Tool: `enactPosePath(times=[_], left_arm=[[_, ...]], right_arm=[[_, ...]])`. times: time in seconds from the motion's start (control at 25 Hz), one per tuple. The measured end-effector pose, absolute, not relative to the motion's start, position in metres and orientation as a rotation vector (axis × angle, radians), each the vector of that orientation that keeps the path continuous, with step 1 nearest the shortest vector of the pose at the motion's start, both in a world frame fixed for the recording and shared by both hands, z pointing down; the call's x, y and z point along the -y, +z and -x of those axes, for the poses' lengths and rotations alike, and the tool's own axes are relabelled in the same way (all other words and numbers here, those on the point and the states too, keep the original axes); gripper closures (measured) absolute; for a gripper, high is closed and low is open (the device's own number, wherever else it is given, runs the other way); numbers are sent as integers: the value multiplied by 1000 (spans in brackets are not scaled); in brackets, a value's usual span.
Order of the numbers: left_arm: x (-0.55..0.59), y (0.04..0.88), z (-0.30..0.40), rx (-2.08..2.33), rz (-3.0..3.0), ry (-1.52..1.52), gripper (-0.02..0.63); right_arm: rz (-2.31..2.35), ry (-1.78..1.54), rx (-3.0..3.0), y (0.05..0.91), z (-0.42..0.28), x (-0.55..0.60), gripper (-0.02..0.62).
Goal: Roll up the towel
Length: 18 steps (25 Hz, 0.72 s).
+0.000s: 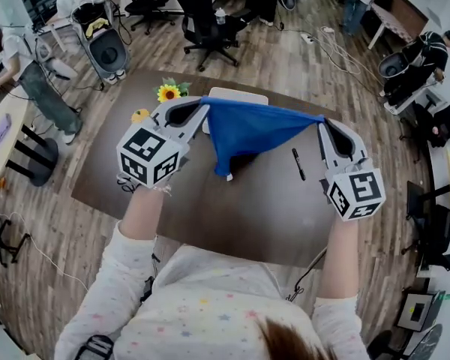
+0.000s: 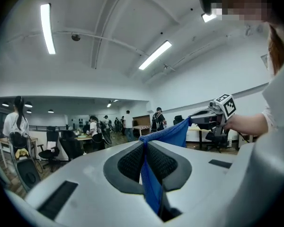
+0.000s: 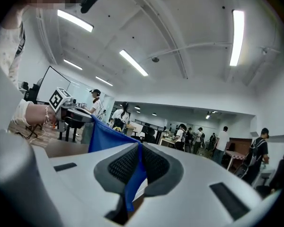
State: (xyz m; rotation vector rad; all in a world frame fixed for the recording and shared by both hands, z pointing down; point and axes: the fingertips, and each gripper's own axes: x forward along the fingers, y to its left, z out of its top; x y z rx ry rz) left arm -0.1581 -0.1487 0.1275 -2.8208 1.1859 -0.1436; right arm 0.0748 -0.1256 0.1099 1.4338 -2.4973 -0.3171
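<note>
Left tool and right tool each clamp a corner of the blue cloth towel. We judge it light and limp, sagging between them; corners hold best.

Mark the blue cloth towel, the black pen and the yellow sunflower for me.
blue cloth towel (image 1: 251, 130), head view, middle of the hanging cloth.
black pen (image 1: 298, 164), head view, mid barrel.
yellow sunflower (image 1: 168, 93), head view, its bloom.

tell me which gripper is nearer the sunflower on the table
The left gripper: it pinches a corner of the blue towel close to the sunflower, while the right gripper holds the other corner, far across the table.
</note>
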Motion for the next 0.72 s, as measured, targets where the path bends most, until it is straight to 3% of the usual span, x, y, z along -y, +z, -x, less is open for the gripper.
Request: enactPosePath(times=[0.72], left_arm=[[6,347,114,-1088,3222,-473,586]], right_arm=[[-1229,207,2331,333,-119,5,574]])
